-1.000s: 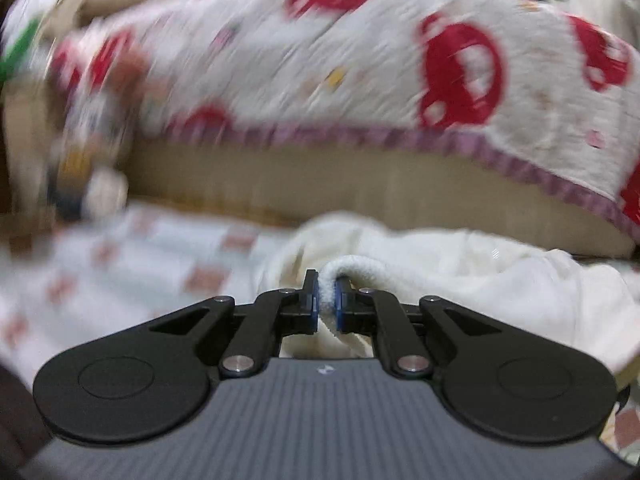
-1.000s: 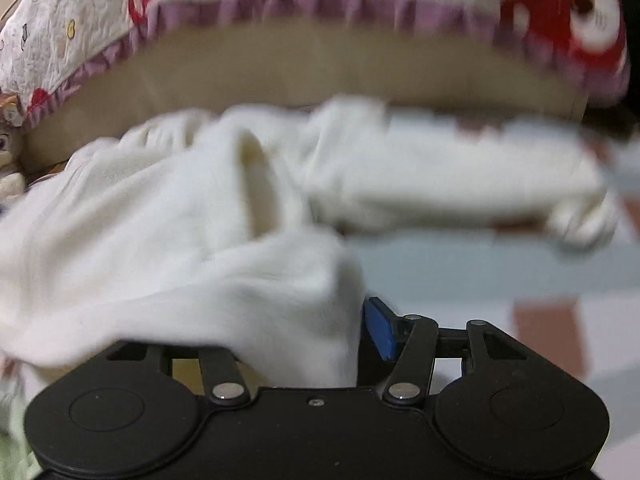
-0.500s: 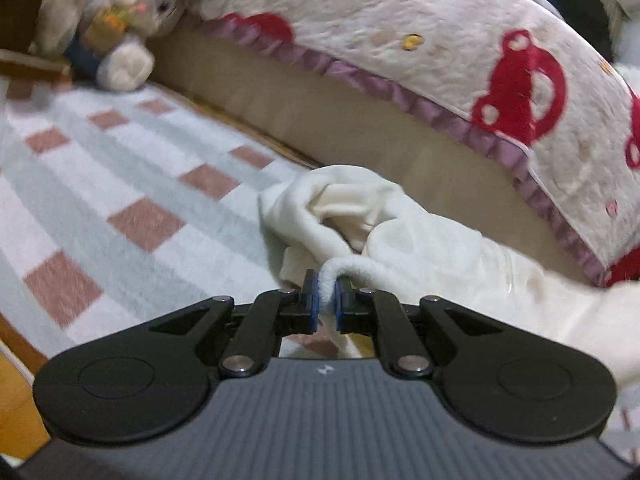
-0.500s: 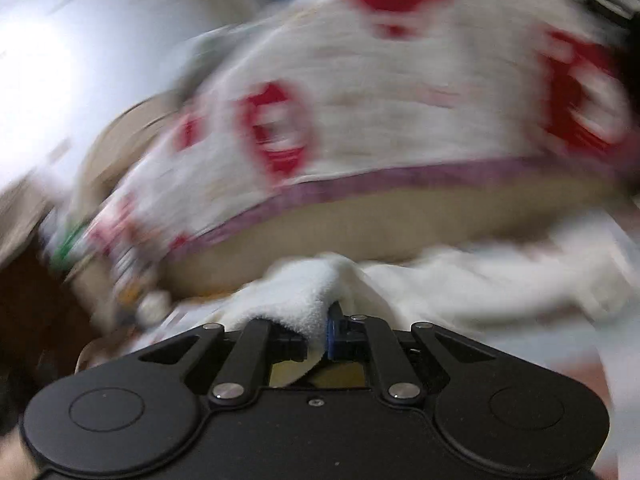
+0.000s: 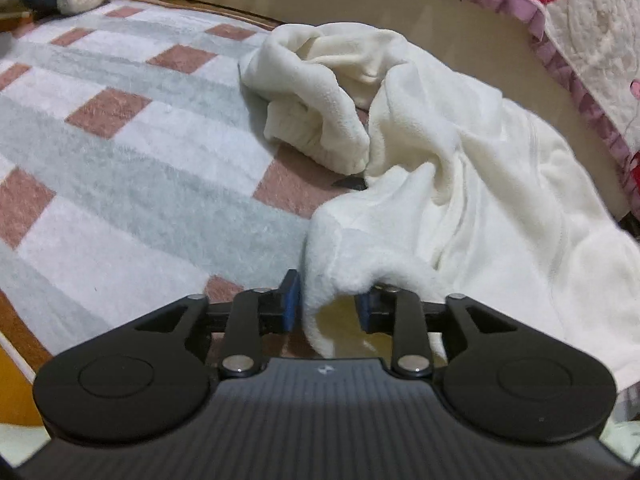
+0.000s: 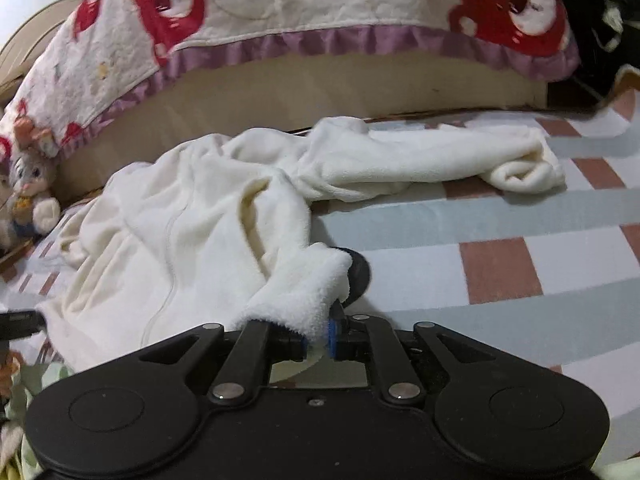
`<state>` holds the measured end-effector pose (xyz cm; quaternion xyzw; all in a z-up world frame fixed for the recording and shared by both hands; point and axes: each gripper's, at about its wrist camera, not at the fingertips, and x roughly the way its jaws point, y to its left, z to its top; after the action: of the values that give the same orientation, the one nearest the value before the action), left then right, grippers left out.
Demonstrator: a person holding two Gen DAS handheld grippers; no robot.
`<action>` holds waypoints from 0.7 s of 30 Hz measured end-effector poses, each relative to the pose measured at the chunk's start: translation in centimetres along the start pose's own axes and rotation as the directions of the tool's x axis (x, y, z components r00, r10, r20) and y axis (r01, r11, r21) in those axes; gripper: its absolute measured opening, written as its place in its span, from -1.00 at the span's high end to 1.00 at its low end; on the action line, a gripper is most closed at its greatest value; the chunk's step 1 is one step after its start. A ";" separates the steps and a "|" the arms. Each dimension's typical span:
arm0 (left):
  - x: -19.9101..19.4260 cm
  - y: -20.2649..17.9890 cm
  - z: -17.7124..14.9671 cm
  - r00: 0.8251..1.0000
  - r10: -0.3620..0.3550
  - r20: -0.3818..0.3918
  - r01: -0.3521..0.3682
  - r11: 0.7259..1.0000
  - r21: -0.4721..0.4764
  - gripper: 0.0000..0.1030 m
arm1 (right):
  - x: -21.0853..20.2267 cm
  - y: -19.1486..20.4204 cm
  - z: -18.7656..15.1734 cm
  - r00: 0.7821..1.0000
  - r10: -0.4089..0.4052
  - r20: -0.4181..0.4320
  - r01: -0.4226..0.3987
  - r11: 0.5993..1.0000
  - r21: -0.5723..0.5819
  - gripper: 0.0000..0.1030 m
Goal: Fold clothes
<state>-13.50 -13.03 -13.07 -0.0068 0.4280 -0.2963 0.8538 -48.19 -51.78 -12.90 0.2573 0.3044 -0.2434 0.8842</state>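
A cream fleece garment (image 5: pixel 460 184) lies crumpled on a checked blanket (image 5: pixel 120 184). My left gripper (image 5: pixel 326 306) is open, with a fold of the garment's edge draped loosely between its jaws. In the right wrist view the same garment (image 6: pixel 180 232) spreads left, one sleeve (image 6: pixel 420 160) stretched right. My right gripper (image 6: pixel 318 334) is shut on the garment's hem, low over the blanket (image 6: pixel 500 280). A dark round object (image 6: pixel 358 274) shows just beyond the held hem.
A beige couch base (image 6: pixel 320 84) with a white, red-patterned, purple-frilled quilt (image 6: pixel 280 0) runs behind the garment. A stuffed bunny toy (image 6: pixel 28 188) sits at the left by the couch. Dark items (image 6: pixel 600 20) lie at the far right.
My left gripper has opened, letting go its pinch on the garment's edge, and both grippers have come down low over the blanket. The garment now lies spread on the blanket.
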 end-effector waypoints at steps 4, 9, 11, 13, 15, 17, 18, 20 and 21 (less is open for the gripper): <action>1.1 -0.5 0.3 0.998 0.053 0.017 -0.054 0.997 0.049 0.39 | 2.4 -2.1 -0.5 0.999 -0.025 -0.021 0.026 0.997 0.071 -0.01; 1.6 -0.1 0.9 0.998 0.045 0.046 -0.046 0.999 0.019 0.38 | 5.2 -5.1 -0.4 0.998 0.046 -0.033 -0.039 0.979 0.202 -0.03; 1.8 -0.3 1.0 0.996 0.041 0.073 -0.043 0.999 0.023 0.39 | 6.1 -5.4 -0.1 0.996 0.086 -0.022 -0.079 0.972 0.221 0.15; 2.1 -0.8 1.3 0.995 0.038 0.093 -0.041 0.999 0.030 0.54 | 6.6 -5.2 0.6 0.987 0.162 0.006 -0.159 0.956 0.247 0.77; 1.2 -1.8 1.9 0.993 0.026 0.116 -0.034 0.997 0.069 0.94 | 6.3 -4.5 2.0 0.976 0.217 0.022 -0.214 0.937 0.276 0.78; -1.0 -2.9 2.8 0.983 0.027 0.179 -0.051 0.990 0.130 0.94 | 4.9 -3.3 3.9 0.964 0.263 0.033 -0.263 0.930 0.258 0.78; -2.3 -3.2 3.2 0.978 0.025 0.207 -0.056 0.988 0.145 0.94 | 3.7 -2.6 5.0 0.957 0.286 0.038 -0.287 0.929 0.234 0.78; -5.4 -3.5 4.4 0.962 0.019 0.273 -0.063 0.986 0.154 0.95 | 0.6 -1.2 7.1 0.945 0.324 0.037 -0.325 0.926 0.190 0.79; -7.1 -3.5 5.0 0.953 0.014 0.304 -0.063 0.986 0.152 0.95 | -1.3 -0.6 7.9 0.941 0.336 0.034 -0.337 0.926 0.172 0.79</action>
<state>-14.89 -13.50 -3.80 0.0248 0.2676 -0.3085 0.9125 -46.14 -56.63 -6.79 0.3822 0.2312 -0.1147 0.8873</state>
